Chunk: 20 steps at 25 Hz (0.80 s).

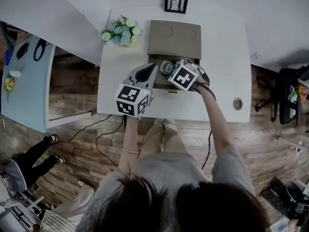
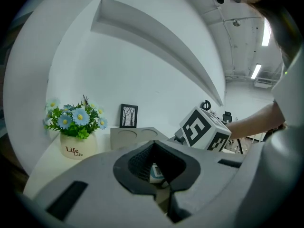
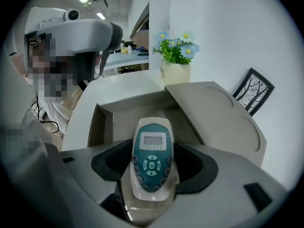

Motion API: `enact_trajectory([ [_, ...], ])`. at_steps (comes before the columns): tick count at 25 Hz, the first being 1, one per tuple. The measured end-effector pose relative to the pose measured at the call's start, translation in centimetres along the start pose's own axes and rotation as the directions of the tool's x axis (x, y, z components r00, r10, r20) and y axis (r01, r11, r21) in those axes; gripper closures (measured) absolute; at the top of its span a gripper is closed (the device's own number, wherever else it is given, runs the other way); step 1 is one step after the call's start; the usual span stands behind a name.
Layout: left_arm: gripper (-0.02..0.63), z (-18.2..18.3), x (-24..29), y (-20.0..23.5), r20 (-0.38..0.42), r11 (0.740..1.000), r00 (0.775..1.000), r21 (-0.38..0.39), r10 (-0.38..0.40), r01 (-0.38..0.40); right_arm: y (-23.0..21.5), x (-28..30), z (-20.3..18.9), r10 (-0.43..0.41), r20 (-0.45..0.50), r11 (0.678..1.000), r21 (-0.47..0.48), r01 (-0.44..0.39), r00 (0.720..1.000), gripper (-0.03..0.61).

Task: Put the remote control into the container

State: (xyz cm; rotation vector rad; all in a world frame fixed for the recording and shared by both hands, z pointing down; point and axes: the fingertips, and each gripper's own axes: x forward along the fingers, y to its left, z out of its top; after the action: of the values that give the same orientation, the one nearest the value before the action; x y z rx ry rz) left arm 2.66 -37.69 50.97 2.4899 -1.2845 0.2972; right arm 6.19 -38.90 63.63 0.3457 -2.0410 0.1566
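Observation:
The white and teal remote control (image 3: 151, 167) lies lengthwise between my right gripper's (image 3: 153, 148) jaws, which are shut on it. It hangs just above the open grey-brown container (image 3: 128, 109), whose lid (image 3: 223, 120) is folded back. In the head view the remote control (image 1: 167, 67) is over the container's (image 1: 174, 40) front part, next to the right gripper (image 1: 170, 69). My left gripper (image 1: 152, 67) points at the container's left front corner, its jaws together and holding nothing. Through the gap in the left gripper's (image 2: 153, 144) jaws a bit of the remote control (image 2: 156, 173) shows.
The container stands on a white table (image 1: 222, 57) against a white wall. A pot of blue flowers (image 1: 120, 31) sits left of it and a small framed picture (image 1: 176, 0) behind it. A round cable hole (image 1: 237, 103) is at the table's right front. Another desk (image 1: 24, 81) stands at far left.

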Motion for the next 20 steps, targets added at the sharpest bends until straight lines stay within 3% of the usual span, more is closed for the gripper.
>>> enact_trajectory([
  [10,0.611,0.2,0.1,0.3,0.000,1.000,1.000,0.000,0.007,-0.007,-0.1,0.2,-0.4,0.000,0.001,0.999,0.047,-0.001,1.000,0.296],
  [20,0.609,0.3,-0.1,0.0,0.002,1.000,1.000,0.002,0.007,-0.007,-0.5,-0.7,-0.3,-0.038,0.113,0.992,0.125,0.024,0.993,0.268],
])
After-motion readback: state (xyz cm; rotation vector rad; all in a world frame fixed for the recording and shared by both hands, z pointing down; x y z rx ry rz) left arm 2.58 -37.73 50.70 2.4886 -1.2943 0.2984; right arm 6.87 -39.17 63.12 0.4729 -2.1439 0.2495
